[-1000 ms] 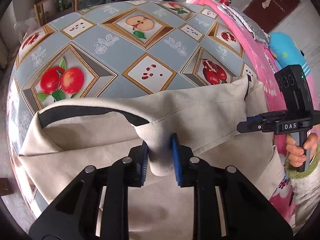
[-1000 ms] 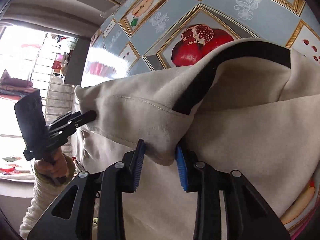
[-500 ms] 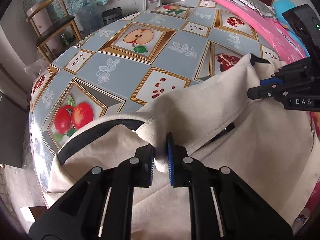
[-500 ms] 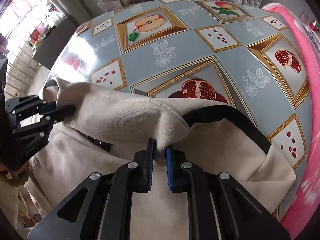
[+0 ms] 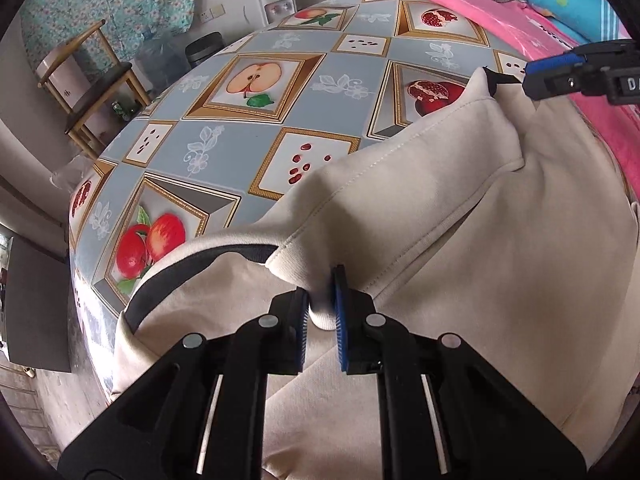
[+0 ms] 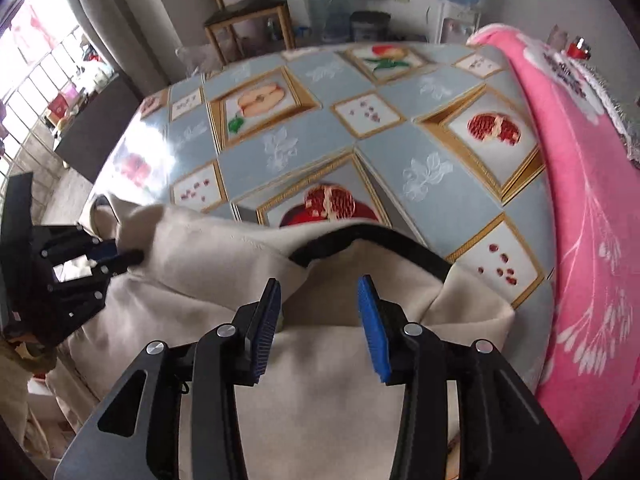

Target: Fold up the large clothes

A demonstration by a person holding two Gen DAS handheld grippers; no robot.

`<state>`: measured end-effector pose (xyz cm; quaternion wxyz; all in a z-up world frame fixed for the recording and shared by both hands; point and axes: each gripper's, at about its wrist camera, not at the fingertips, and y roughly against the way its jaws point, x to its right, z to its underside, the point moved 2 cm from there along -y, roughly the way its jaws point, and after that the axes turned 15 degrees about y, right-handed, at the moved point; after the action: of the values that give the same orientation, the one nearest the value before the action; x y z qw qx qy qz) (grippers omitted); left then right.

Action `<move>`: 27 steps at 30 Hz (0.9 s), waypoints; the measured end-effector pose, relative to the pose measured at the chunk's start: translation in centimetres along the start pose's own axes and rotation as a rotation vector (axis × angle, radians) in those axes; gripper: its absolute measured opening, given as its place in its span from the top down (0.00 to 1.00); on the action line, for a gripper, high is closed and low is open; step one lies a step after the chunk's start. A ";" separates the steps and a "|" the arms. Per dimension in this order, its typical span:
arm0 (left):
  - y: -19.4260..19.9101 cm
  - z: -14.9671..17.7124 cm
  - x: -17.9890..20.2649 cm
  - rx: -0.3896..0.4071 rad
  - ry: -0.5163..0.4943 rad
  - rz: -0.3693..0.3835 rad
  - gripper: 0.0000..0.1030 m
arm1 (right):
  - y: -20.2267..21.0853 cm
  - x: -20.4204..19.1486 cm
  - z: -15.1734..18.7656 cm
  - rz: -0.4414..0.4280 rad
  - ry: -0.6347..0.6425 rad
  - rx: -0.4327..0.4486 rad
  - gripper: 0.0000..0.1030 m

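A beige garment [image 5: 460, 240] with a dark collar band lies spread on the near half of the desk [image 5: 248, 148], whose cloth is grey-blue with framed fruit pictures. In the left wrist view the left tongs [image 5: 322, 312] are clamped on a rolled fold of the garment at about 6 o'clock — the blue pads pinch the thick hem between them. From there the folded edge runs up toward 2 o'clock, where the right tongs [image 5: 532, 74] sit just beside the garment's corner.

In the right wrist view the right tongs [image 6: 320, 312] stand apart and are opening (no cloth between the pads; the garment lies below them). The dark band [image 6: 384, 244] curves just beyond their tips at 12 o'clock. The left tongs [image 6: 132, 256] appear at 9 o'clock, tips at the garment's far edge. A pink blanket [image 6: 592, 208] fills the 3 o'clock side — a wooden chair [image 6: 248, 12] stands past the desk at 11 o'clock.
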<state>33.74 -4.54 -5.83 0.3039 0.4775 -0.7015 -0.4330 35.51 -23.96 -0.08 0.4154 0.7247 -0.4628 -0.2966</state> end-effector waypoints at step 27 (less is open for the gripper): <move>-0.7 -1.1 -1.2 -0.033 0.218 0.134 0.81 | -6.6 -5.7 0.3 -0.063 0.254 -0.102 0.82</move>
<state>35.41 -3.88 -5.95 0.4144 0.4689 -0.6873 -0.3689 35.77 -17.30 -5.80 0.4974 0.7486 -0.3681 -0.2383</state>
